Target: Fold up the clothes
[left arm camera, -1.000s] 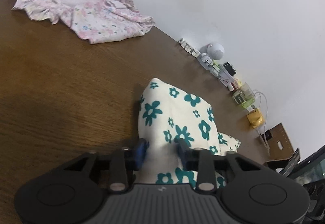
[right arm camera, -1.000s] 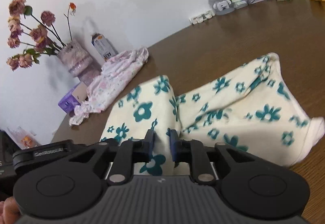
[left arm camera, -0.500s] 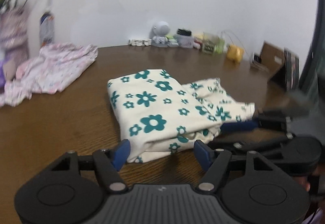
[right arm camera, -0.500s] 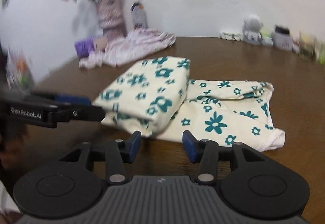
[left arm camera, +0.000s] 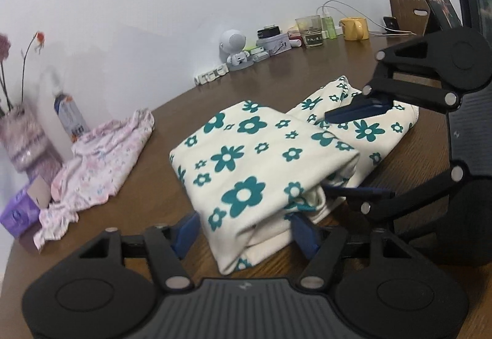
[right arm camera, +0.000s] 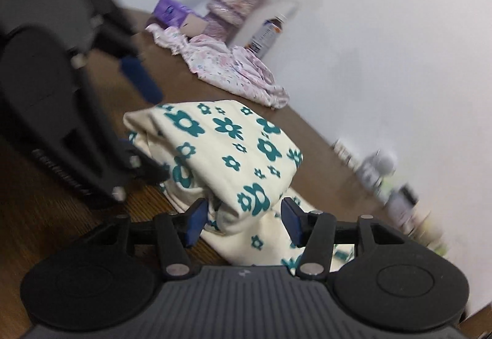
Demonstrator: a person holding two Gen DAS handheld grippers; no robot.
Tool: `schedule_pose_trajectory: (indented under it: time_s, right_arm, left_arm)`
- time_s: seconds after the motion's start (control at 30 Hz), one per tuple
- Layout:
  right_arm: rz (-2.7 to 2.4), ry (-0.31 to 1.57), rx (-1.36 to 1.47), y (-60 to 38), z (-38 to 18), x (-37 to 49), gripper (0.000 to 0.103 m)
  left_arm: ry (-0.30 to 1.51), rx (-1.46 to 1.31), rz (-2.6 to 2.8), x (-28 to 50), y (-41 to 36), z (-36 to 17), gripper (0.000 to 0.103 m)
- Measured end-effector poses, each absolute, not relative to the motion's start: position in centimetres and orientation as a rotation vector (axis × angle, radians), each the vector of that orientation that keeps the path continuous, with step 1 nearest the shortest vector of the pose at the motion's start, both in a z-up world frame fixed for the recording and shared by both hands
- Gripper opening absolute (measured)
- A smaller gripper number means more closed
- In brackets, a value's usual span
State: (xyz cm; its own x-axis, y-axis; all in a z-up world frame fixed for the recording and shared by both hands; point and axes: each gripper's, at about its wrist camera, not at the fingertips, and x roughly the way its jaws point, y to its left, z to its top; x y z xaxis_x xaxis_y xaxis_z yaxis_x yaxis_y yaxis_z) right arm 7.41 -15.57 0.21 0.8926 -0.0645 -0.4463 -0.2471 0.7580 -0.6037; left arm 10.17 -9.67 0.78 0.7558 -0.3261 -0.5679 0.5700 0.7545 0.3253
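Here, soft folded cream floral cloth (left arm camera: 261, 167), wood table (left arm camera: 92, 246), both tools spread, gripping nothing.

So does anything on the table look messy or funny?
Yes. The pink cloth lies crumpled in a heap by the vase, not folded. The flowered cloth is folded, but its top half sits crooked, leaving the lower layer sticking out.

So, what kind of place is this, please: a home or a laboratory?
Probably a home, though I cannot be sure: a brown wooden table against a white wall holds a purple vase of flowers, a yellow ceramic mug and a cream garment with teal flowers.
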Motion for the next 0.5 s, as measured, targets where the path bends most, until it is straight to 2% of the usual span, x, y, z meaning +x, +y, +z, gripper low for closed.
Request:
schedule_pose_trajectory:
  time_s: [0.03,0.1,0.13,0.2,0.23,0.27,0.33,0.4,0.43,0.47,0.5]
  right_arm:
    - [0.103,0.457,-0.747,-15.3,-0.1,7.4,0.053]
    - [0.108,0.448,-0.793,-15.0,-0.5,7.4,0.052]
    - [0.116,0.451,-0.809,-14.9,-0.6,7.4,0.047]
    - [0.128,0.438,-0.853,-14.6,-0.5,6.9,0.044]
    - [0.134,0.431,-0.876,-14.4,-0.5,6.6,0.049]
    - [0.152,0.414,-0.904,-14.2,-0.4,6.2,0.059]
    - [0.186,0.398,-0.934,-14.0,-0.2,5.9,0.070]
    - [0.180,0.410,-0.967,-13.9,-0.5,6.7,0.069]
    - [0.177,0.416,-0.983,-13.9,-0.7,7.1,0.064]
    - [0.196,0.439,-0.959,-14.1,-0.5,7.6,0.053]
    - [0.215,0.462,-0.935,-14.3,-0.4,8.0,0.044]
  left_arm:
    - [0.503,0.520,-0.511,10.2,-9.8,0.7,0.045]
    - [0.499,0.513,-0.501,10.5,-9.7,0.8,0.031]
    - [0.501,0.503,-0.505,10.6,-9.5,0.9,0.030]
    - [0.502,0.490,-0.509,10.7,-9.3,0.9,0.030]
    - [0.502,0.489,-0.508,10.7,-9.2,0.9,0.030]
    - [0.500,0.490,-0.507,10.7,-9.3,0.9,0.030]
    - [0.497,0.486,-0.502,10.5,-9.1,0.9,0.030]
    - [0.496,0.474,-0.501,10.1,-8.7,1.1,0.033]
    - [0.495,0.468,-0.502,9.9,-8.5,1.2,0.037]
    - [0.496,0.462,-0.513,9.8,-8.4,1.2,0.041]
    - [0.496,0.456,-0.522,9.7,-8.4,1.2,0.051]
